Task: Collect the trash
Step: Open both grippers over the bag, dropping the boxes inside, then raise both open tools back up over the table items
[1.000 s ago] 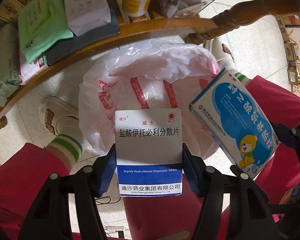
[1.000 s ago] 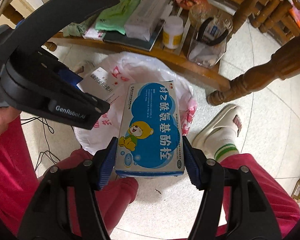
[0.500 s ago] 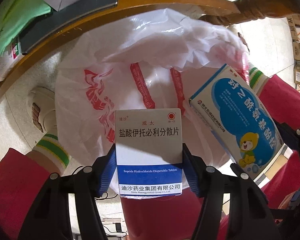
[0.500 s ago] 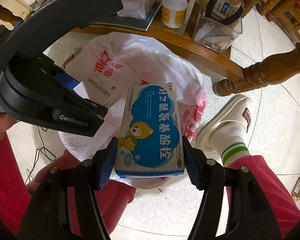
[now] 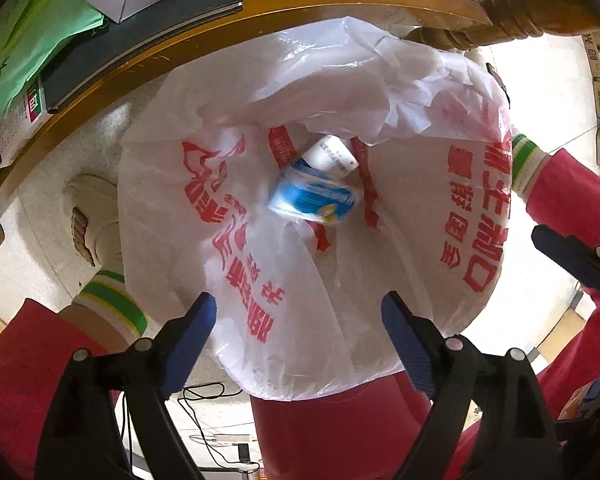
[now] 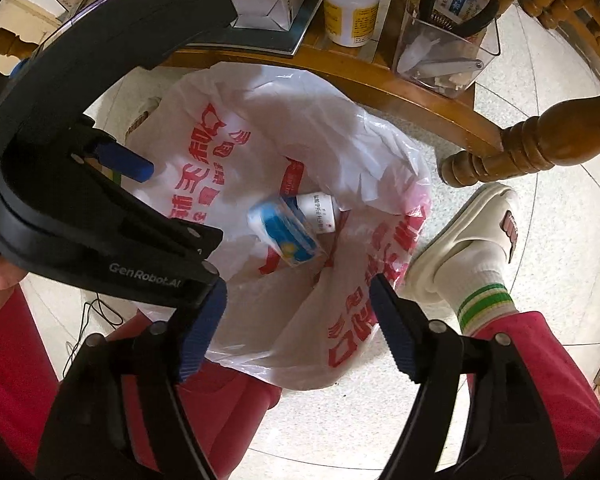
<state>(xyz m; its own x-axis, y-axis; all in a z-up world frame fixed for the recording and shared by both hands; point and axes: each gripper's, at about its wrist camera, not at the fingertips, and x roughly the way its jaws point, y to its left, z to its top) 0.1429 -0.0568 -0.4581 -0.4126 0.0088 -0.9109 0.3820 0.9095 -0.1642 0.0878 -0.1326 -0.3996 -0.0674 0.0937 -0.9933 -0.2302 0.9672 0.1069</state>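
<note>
Pale tiled floor under a wooden table point(image 6: 380, 80), a white trash bag point(image 5: 420, 264) gaping between the person's knees.

Both boxes lie at the bag's bottom: the blue box point(image 5: 312, 198) with its long axis running roughly ten to four in the right wrist view, the white box point(image 5: 332, 154) touching it at one o'clock. Left gripper point(image 5: 298, 330) and right gripper point(image 6: 298, 326) hover spread and empty above the mouth, boxes dead ahead at twelve. Neither looks clearly nearer; more trash likely sits on the table at twelve.
</note>
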